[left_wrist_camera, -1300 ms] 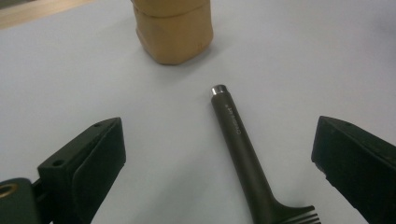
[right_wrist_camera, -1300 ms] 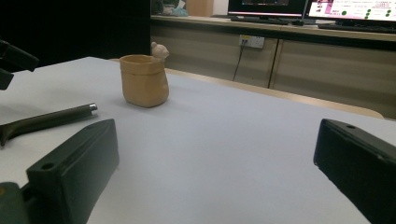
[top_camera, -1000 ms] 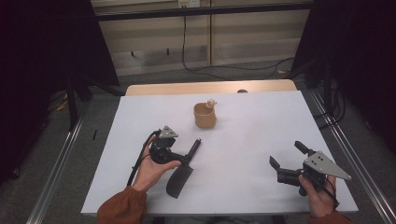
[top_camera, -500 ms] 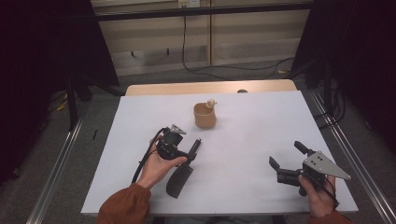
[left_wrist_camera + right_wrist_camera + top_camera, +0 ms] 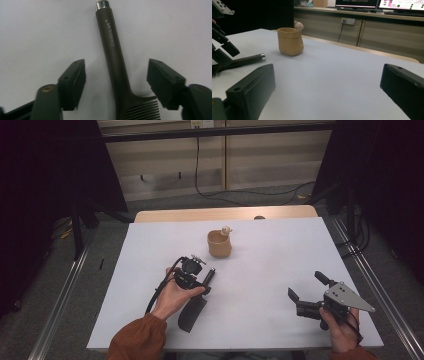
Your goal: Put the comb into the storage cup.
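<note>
- Since the earlier frames, we had shifted our left tongs point(image 5: 199, 279) a little forward along the spatula point(image 5: 196, 306) toward its handle, while our right tongs point(image 5: 306, 296) had kept their place at the near right of the tabletop point(image 5: 280, 260).
- We saw the spatula lying flat on the tabletop, near the front and left of the middle, its slotted blade toward us and its handle pointing away toward the cup point(image 5: 219, 244).
- From the left gripper view, our left tongs point(image 5: 116, 77) stood wide open, one jaw on each side of the handle point(image 5: 113, 47), neither pad touching it.
- Our right tongs point(image 5: 327, 90) were open too and held nothing; they pointed across the tabletop toward the cup point(image 5: 290, 41), well apart from it.
- We noted the cup upright near the far middle of the tabletop, a small figure on its rim, and nothing inside that we could make out.
- We judged the work barely begun: the reach for the spatula was done and the jaws were lined up around the handle.
- What was left, as we read it, was closing on the handle, lifting the spatula, and carrying it on, perhaps to the cup.
</note>
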`<action>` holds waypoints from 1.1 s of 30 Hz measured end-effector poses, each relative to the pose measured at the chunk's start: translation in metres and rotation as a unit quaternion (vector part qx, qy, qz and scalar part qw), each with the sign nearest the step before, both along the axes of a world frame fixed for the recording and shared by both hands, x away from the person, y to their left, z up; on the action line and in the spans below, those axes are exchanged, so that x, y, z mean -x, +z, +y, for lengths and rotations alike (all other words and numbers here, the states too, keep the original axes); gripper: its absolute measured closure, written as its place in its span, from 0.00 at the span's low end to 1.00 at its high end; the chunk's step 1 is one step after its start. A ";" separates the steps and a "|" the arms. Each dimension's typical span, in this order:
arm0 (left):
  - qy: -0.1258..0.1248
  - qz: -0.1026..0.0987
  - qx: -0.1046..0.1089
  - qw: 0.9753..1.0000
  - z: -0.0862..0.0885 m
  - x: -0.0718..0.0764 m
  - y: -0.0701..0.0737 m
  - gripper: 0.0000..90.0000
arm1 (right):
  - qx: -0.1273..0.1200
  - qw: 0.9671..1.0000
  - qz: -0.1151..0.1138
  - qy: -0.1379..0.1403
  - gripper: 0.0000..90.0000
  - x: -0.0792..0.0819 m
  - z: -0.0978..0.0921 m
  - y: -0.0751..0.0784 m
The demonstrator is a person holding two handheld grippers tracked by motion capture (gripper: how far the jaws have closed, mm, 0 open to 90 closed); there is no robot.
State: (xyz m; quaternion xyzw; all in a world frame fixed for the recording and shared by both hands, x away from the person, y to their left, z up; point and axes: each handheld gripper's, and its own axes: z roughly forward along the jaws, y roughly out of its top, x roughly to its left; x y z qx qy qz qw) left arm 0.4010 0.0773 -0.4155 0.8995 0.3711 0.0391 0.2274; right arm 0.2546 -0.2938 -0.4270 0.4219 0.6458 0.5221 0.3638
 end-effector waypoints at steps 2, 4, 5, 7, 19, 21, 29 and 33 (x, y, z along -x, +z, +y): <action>0.004 0.005 -0.004 1.000 -0.002 0.000 0.000 0.40 | 0.000 1.000 0.000 0.001 0.00 0.000 0.000 0.000; 0.006 0.010 -0.010 1.000 -0.002 0.001 -0.001 0.41 | 0.000 1.000 0.000 0.000 0.00 0.000 0.000 0.000; 0.006 0.012 -0.010 1.000 -0.002 0.001 -0.002 0.44 | 0.000 1.000 -0.001 0.001 0.00 0.000 0.000 0.000; 0.012 0.015 -0.005 1.000 0.000 0.001 -0.003 0.47 | 0.001 1.000 -0.001 0.001 0.00 0.000 0.000 0.000; 0.013 0.039 -0.019 0.999 0.000 -0.001 -0.007 0.62 | 0.000 1.000 0.000 0.002 0.00 0.000 0.000 0.000; 0.014 0.035 -0.024 0.999 -0.001 0.000 -0.007 0.65 | 0.000 1.000 0.000 0.002 0.00 0.000 0.000 0.000; 0.008 0.033 -0.029 0.999 -0.006 0.001 -0.007 0.73 | 0.000 1.000 0.003 0.004 0.00 0.000 0.000 0.000; 0.006 0.026 -0.038 0.999 -0.007 0.002 -0.007 0.76 | -0.001 1.000 0.004 0.005 0.00 0.000 0.000 0.000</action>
